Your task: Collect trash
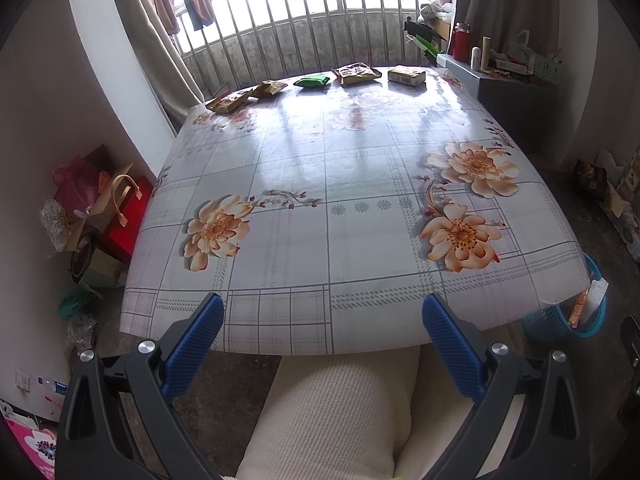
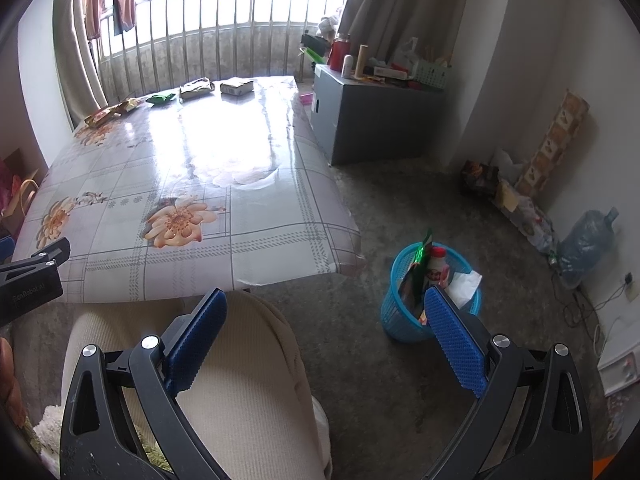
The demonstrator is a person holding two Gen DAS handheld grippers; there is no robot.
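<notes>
Several pieces of trash lie in a row along the far edge of the floral table (image 1: 304, 248): two orange snack wrappers (image 1: 228, 102), a green packet (image 1: 313, 81), a brown wrapper (image 1: 358, 73) and a pale carton (image 1: 407, 75). They also show in the right wrist view, the green packet (image 2: 161, 98) and carton (image 2: 237, 86) among them. A blue mesh bin (image 2: 428, 300) holding trash stands on the floor right of the table. My left gripper (image 1: 323, 312) is open and empty at the table's near edge. My right gripper (image 2: 326, 304) is open and empty, above my lap, left of the bin.
A grey cabinet (image 2: 372, 120) with clutter on top stands beyond the table's far right corner. Bags and boxes (image 1: 100, 216) crowd the floor left of the table. A water jug (image 2: 586, 242) and cables lie by the right wall. A railing and curtains are behind.
</notes>
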